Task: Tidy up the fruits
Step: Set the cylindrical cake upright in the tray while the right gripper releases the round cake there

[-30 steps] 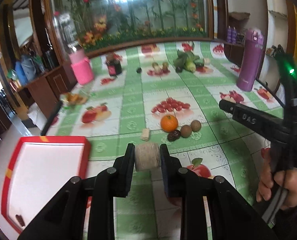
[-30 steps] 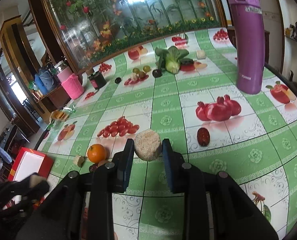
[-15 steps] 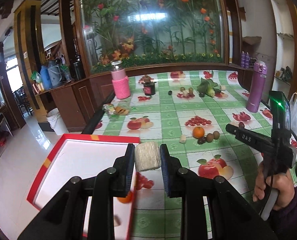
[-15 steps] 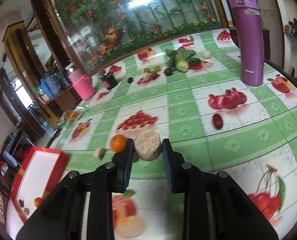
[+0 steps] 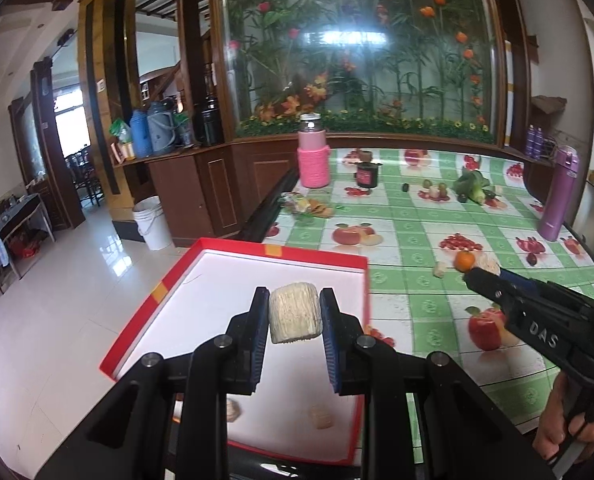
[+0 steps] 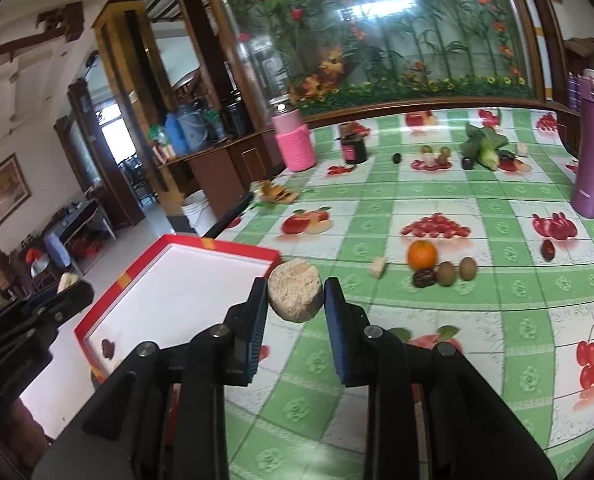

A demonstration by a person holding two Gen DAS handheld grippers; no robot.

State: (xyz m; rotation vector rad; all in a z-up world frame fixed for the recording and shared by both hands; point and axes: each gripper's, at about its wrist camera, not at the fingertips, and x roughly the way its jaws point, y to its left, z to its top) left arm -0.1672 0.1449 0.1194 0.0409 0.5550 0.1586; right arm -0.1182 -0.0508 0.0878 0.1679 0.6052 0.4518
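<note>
The left gripper has its fingers clenched on a pale, ribbed, drum-shaped piece, round ends against the pads, so its long axis runs straight across from finger to finger. It hangs above the red box, whose white floor spreads out beneath and toward 12 o'clock from the fingertips. Two small pale bits lie on that floor toward 6 o'clock, partly hidden by the gripper body, and the right wrist view shows a dark fruit near the box's near corner.

The right gripper is clenched on a rounder, crumbly-looking beige lump. It sits over the green checked counter, just off the box's right-hand wall; the open box lies toward 9 and 10 o'clock from its fingers. The left hand is therefore the nearer one: its piece looks to be already over the box, while the right has to cross the red wall before it can let go.

Left on the counter, at about 2 o'clock from the right fingers, are an orange, two kiwis, a dark date and a small pale chunk; another dark fruit lies further right.

My guess is the left piece needs only lowering and releasing.
</note>
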